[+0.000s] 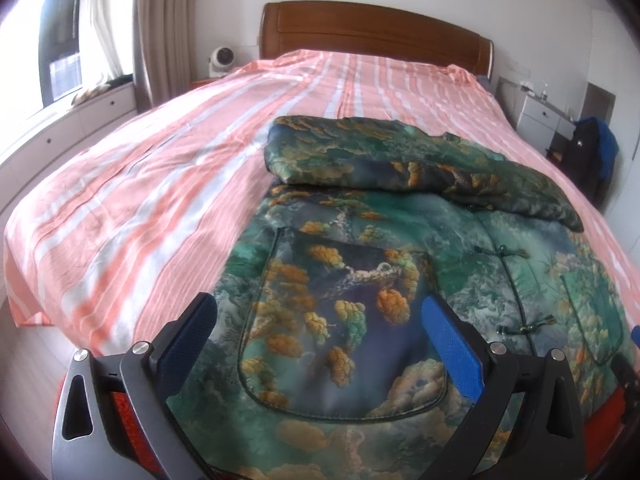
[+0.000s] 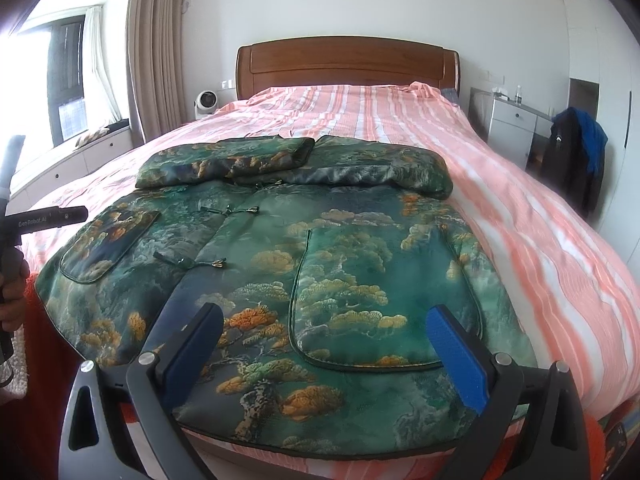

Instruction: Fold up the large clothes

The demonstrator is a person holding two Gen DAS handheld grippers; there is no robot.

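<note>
jacket (image 2: pixel 280 248) flat on bed (image 2: pixel 500 200), hem cut off behind both released grippers, left gripper (image 1: pixel 320 344), right gripper (image 2: pixel 328 344), sleeves folded across the top

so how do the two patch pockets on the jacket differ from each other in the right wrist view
The left pocket appears smaller, farther from the camera and tilted, and its fabric is darker, navy with orange foliage. The right pocket looks larger and sits just ahead of the right gripper, in brighter green with pale gold trees. Both lie flat on the jacket, have rounded lower corners and dark piped edging.
</note>
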